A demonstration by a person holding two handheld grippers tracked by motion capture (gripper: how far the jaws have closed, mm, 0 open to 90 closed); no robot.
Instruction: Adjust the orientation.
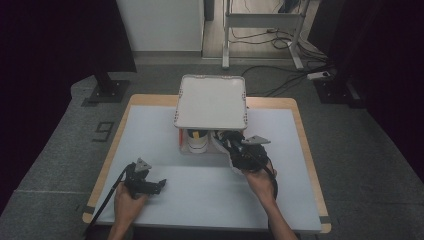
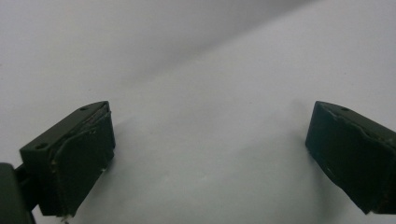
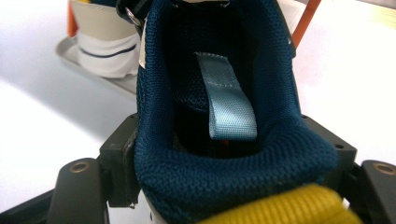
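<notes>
High view: a white tabletop (image 1: 210, 195) with a wood edge carries a small white two-level rack (image 1: 210, 101) at its far middle. The top shelf is bare; beneath it sits a white shoe (image 1: 198, 140) with a yellow patch.

Right gripper (image 1: 235, 146) is held by the person's right hand (image 1: 258, 176) at the rack's lower right front. In the right gripper view its jaws press on either side of the heel collar of a second shoe (image 3: 224, 116): navy mesh lining, light blue pull loop (image 3: 227, 98), yellow band at the near edge. The white shoe (image 3: 107, 42) stands just beside it, on the rack's base.

Left gripper (image 1: 159, 184) rests low at the near left of the tabletop, well apart from the rack, in the person's left hand (image 1: 127, 200). Left gripper view: jaws spread wide, only bare white surface between them.
</notes>
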